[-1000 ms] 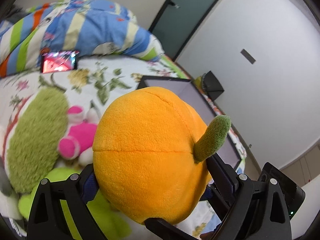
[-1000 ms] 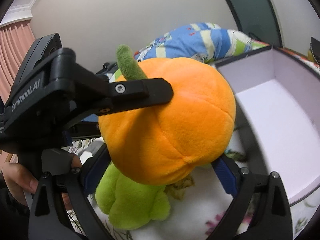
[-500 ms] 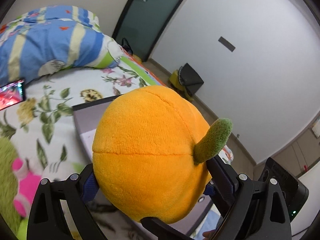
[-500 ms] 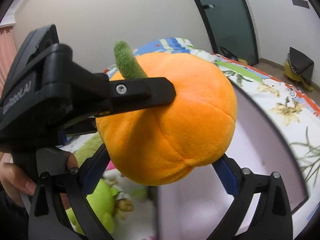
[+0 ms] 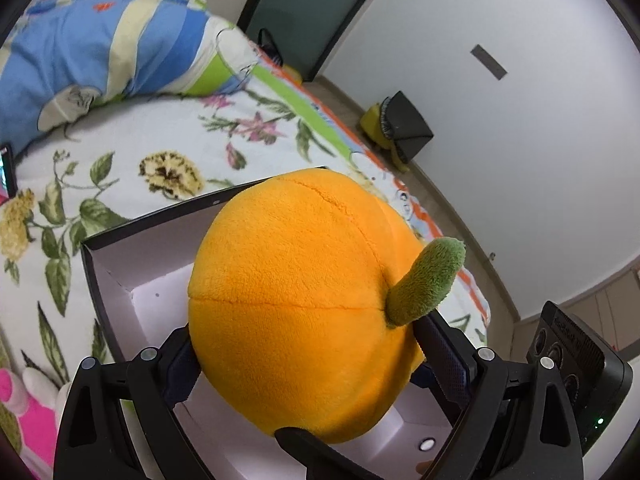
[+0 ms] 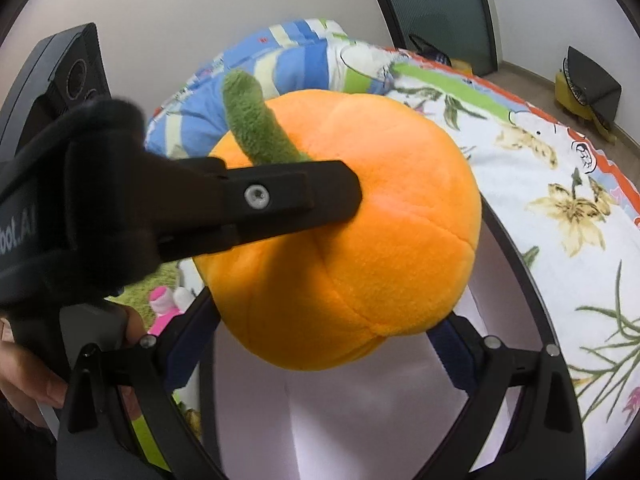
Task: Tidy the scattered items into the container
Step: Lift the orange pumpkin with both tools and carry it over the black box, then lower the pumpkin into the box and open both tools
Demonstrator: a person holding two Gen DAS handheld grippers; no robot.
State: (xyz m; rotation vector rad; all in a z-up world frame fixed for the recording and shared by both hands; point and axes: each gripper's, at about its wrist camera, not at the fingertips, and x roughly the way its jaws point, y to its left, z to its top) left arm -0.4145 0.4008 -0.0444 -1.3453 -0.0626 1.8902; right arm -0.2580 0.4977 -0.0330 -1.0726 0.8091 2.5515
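Left wrist view: both grippers' fingers (image 5: 442, 350) clamp the plush pumpkin (image 5: 304, 296) directly above the open box (image 5: 120, 280), stem (image 5: 424, 280) sideways.

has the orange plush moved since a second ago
Yes. The plush, then over the toys beside the box, now hangs above the box's inside.

L gripper (image 5: 312, 364) wide, pads pressing plush, R gripper (image 6: 324, 344) likewise, both angled down
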